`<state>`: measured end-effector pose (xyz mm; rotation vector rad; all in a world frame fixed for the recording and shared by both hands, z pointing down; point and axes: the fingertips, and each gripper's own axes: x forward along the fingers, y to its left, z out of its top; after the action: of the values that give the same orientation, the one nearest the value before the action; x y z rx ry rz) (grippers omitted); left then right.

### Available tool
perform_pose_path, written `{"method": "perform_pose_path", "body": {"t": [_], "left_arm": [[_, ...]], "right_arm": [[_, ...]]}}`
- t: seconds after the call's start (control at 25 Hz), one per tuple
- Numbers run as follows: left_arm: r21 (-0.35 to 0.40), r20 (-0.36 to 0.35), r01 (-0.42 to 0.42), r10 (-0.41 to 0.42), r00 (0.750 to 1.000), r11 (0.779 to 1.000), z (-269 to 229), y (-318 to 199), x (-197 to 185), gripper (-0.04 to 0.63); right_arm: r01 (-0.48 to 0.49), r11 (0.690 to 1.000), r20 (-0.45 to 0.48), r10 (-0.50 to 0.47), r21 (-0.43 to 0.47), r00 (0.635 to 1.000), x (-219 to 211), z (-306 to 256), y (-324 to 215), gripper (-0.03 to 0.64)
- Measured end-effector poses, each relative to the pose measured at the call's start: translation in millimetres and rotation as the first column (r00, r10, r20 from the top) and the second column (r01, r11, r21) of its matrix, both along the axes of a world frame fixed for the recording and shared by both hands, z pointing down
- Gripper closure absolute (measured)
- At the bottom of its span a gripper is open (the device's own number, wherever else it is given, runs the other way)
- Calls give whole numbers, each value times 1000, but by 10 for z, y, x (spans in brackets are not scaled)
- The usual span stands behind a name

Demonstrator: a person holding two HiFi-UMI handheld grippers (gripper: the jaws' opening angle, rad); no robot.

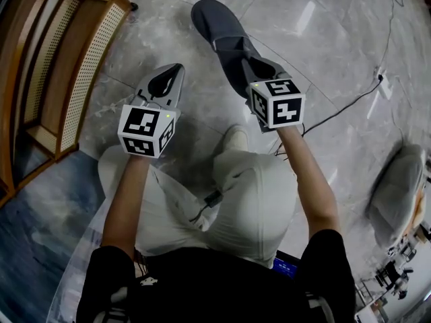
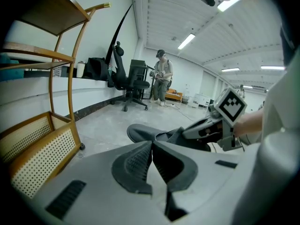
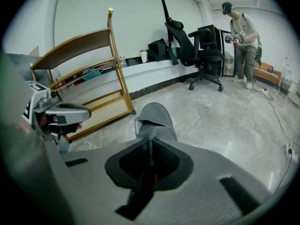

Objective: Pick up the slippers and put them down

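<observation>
Your right gripper (image 3: 150,144) has its jaws nearly together, pinched on a thin fold of the grey slipper (image 3: 154,118) at its opening. The slipper stretches away from the pads with its rounded toe pointing out ahead of you, low over the floor (image 1: 323,39); whether the toe touches the floor cannot be told. Your left gripper (image 2: 152,149) is just beside it on your left, its dark pads pressed together with nothing between them, pointing forward and somewhat down.

Under both grippers the floor is pale grey stone-look tile with a glossy sheen that throws back the ceiling lights. A thin black cable (image 1: 350,106) trails across it to your right. On your left stands a wooden shelf rack (image 1: 60,59) with woven cane panels, close to the left gripper. Further off, along a white wall with a dark skirting, a black office chair (image 3: 197,55) stands on its castors, and a person in a cap (image 3: 241,36) stands beyond it, near a low orange bench. Long strip lights run across the white ceiling.
</observation>
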<state>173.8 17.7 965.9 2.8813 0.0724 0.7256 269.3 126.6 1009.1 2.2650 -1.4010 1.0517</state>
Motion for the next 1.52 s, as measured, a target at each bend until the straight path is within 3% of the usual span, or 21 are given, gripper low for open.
{"method": "perform_pose_path", "body": {"t": [0.64, 1.08, 1.52], "left_arm": [[44, 48, -22, 20, 999, 999, 349, -67, -135, 589], [41, 107, -17, 13, 994, 999, 625, -77, -298, 589], [19, 114, 10, -12, 993, 1000, 730, -148, -344, 589]], "right_arm": [[20, 999, 32, -19, -27, 999, -131, 517, -36, 604], [21, 997, 72, -15, -76, 997, -216, 933, 34, 604], [40, 992, 112, -27, -116, 993, -299, 1343, 16, 604]]}}
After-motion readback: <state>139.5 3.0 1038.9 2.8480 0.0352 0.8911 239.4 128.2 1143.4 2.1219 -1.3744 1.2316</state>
